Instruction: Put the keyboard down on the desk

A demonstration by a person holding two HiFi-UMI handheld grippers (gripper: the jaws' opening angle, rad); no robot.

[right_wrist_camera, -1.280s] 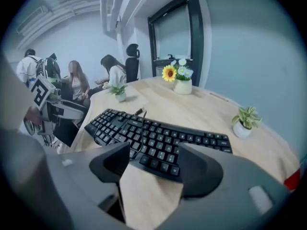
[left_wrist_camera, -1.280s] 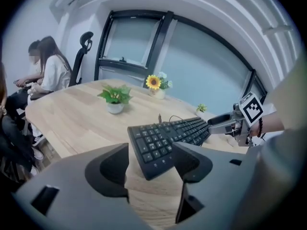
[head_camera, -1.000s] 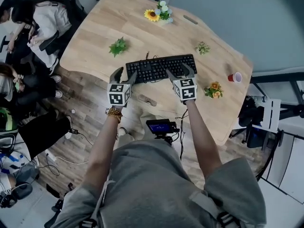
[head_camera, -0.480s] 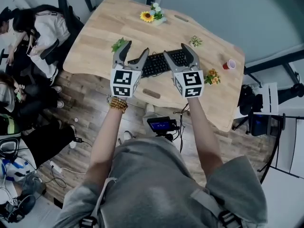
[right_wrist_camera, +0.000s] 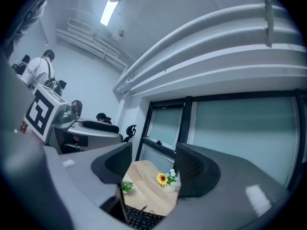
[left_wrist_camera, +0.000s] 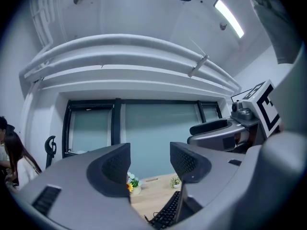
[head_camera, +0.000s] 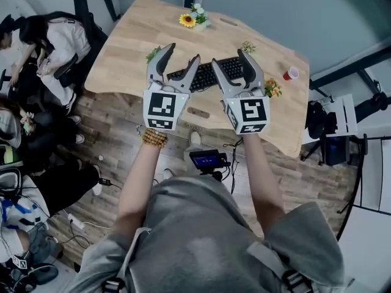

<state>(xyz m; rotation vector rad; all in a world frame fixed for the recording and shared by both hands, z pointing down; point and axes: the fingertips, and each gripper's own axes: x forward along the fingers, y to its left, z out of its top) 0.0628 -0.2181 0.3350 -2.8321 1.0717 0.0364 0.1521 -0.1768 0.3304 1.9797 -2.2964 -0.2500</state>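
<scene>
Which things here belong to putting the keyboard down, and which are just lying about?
Job: keyboard, lying on the desk; left gripper and right gripper, jaws closing, nothing between them.
Lying about: sunflower pot, red cup, green plant, orange-flowered plant.

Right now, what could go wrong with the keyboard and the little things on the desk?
1. The small pot of orange flowers stands right by the black keyboard's right end; a nudge might tip it.
2. The red cup stands near the wooden desk's right edge and could get knocked off.
3. The left gripper and right gripper hang above the keyboard, jaws closing on nothing; dropping down could hit keys.
</scene>
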